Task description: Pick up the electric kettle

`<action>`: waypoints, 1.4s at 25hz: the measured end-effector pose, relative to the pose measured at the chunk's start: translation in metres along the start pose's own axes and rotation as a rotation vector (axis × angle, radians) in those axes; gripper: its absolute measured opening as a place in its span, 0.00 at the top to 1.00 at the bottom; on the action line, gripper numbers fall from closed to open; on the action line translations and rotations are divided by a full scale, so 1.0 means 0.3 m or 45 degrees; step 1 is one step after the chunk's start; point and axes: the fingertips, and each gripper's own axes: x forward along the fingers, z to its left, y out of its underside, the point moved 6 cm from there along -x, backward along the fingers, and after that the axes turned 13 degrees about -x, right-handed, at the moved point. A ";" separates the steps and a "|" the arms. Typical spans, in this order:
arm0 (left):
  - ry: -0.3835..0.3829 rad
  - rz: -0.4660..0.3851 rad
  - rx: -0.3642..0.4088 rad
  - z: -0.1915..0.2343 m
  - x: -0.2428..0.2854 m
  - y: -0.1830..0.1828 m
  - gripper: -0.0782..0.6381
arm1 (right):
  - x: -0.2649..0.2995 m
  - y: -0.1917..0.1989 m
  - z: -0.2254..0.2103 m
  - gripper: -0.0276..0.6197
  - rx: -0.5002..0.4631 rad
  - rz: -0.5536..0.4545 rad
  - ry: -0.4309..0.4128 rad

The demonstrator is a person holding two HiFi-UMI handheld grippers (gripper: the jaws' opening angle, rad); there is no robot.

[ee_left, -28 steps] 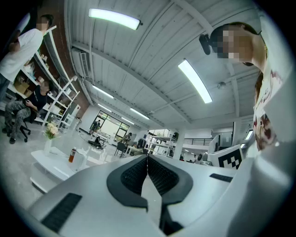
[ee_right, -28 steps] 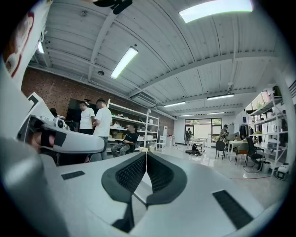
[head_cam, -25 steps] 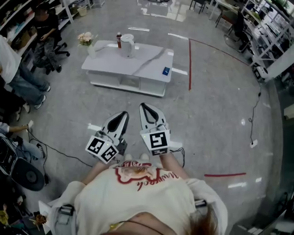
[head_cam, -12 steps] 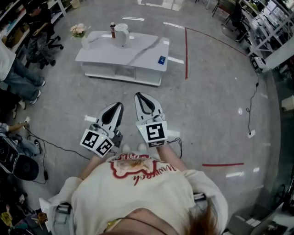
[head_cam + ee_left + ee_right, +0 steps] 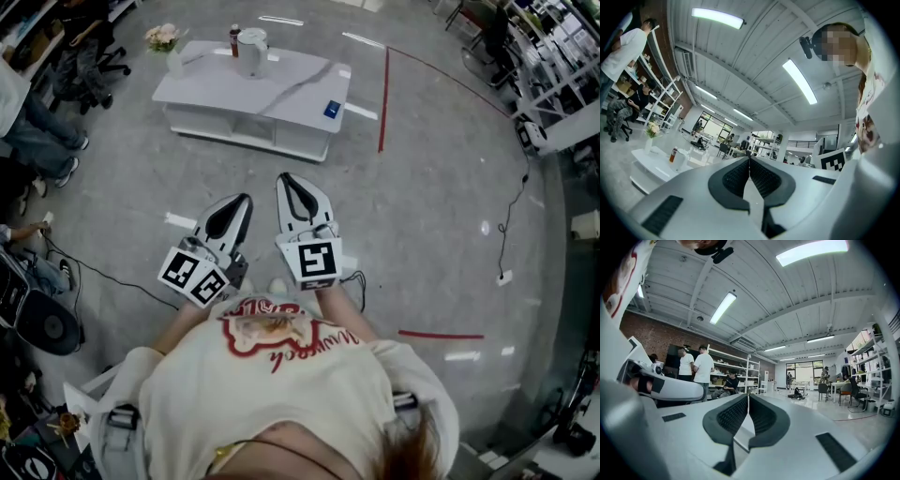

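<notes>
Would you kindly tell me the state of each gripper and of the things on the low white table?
Left gripper: shut, empty.
Right gripper: shut, empty.
Electric kettle: upright on the table, untouched.
Bottle: upright, beside the kettle.
Flower vase: upright at the table's corner.
Blue item: lying flat near the table's edge.

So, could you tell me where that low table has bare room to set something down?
On the table, the middle and near edge are bare, between the electric kettle at the far side and the small blue object near the right end. The far left is crowded: kettle, bottle, flowers.
</notes>
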 end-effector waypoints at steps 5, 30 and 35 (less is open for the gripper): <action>-0.025 -0.037 -0.002 -0.021 0.018 0.027 0.87 | -0.023 0.022 -0.049 0.93 0.010 -0.005 0.004; 0.038 0.026 0.042 0.498 0.436 -0.257 0.87 | 0.652 0.110 -0.223 0.93 0.018 0.002 0.060; 0.079 0.068 0.042 0.672 0.548 -0.375 0.87 | 0.880 0.097 -0.255 0.93 0.027 -0.003 0.110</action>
